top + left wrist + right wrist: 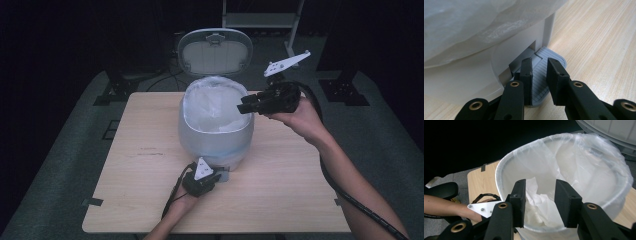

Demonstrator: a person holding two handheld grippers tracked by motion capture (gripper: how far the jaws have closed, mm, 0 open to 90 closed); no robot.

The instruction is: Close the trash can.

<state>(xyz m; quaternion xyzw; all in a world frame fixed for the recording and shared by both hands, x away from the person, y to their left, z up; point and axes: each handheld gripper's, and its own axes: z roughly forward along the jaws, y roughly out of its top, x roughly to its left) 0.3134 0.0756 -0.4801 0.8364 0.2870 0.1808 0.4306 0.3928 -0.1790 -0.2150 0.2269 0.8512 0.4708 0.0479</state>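
Note:
A pale grey pedal bin (pixel 215 137) stands mid-table with its lid (pixel 215 50) raised and a clear plastic liner (pixel 584 165) folded over its rim. My left gripper (pixel 539 61) rests tips-down on the grey ribbed pedal (pixel 555 57) at the bin's foot, jaws nearly together with nothing between them; from above, the left gripper (pixel 202 180) sits just in front of the bin. My right gripper (pixel 243 106) hovers at the bin's right rim, pointing left across the opening. Its jaws (pixel 540 183) stand open, and crumpled white paper (pixel 540 207) lies inside the liner below them.
The light wooden table (pixel 140 165) has bare room to the left and right of the bin. A dark floor surrounds it, with metal stand legs (pixel 292 47) behind the bin. The right gripper's cable (pixel 345 195) trails along the forearm.

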